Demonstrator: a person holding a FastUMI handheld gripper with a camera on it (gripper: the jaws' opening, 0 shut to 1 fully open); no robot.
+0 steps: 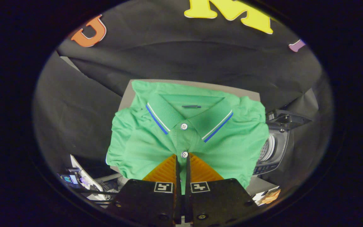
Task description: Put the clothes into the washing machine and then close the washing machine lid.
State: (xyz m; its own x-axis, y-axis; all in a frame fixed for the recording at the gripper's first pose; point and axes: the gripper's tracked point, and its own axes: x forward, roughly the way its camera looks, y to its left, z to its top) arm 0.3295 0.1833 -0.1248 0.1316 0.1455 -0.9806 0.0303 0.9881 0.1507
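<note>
A green polo shirt (156, 138) with a blue-and-white trimmed collar and white buttons hangs spread in front of me, lifted off the grey table (128, 91). My gripper (181, 159) is shut on the shirt's button placket, just below the lower button, and a strip of green cloth shows between the two fingers. To the right of the shirt, partly hidden by it, stands a small washing machine (276, 148) with its lid (287, 119) raised and the ribbed drum visible inside.
Black cloth walls close in the booth behind and on both sides. Low at the left lie a white device and cables (82, 179). Low at the right, past the table's edge, sits a small printed box (268, 196).
</note>
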